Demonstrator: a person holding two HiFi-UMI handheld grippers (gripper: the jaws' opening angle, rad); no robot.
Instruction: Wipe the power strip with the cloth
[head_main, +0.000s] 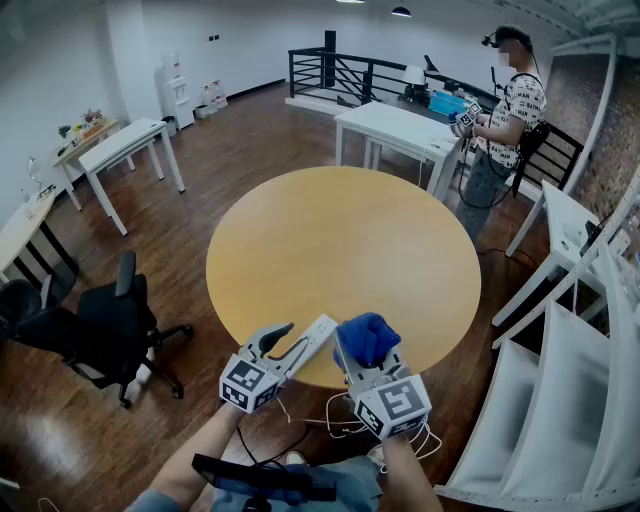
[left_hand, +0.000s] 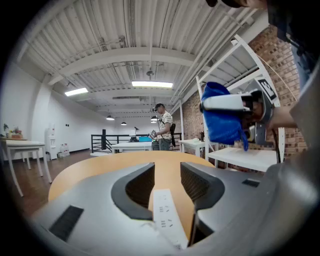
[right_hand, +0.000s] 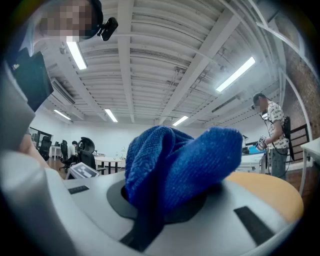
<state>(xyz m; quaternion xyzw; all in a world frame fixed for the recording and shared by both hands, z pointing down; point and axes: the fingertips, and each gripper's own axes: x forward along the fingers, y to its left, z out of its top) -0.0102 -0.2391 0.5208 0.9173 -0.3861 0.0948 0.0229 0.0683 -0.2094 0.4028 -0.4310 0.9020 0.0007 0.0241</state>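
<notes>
Wiping looks about to begin. At the counter's (head_main: 340, 240) 6 o'clock edge, the left tool (head_main: 283, 340), half-closed, seemingly grips the power strip (head_main: 312, 335). The right tool (head_main: 362, 352) clamps the cloth (head_main: 368, 335) just beside it. Next, press the cloth onto the strip.

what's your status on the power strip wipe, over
Left claw shut on power strip, held at table edge. Right claw shut on blue cloth, beside strip's far end. Nothing blocking.
</notes>
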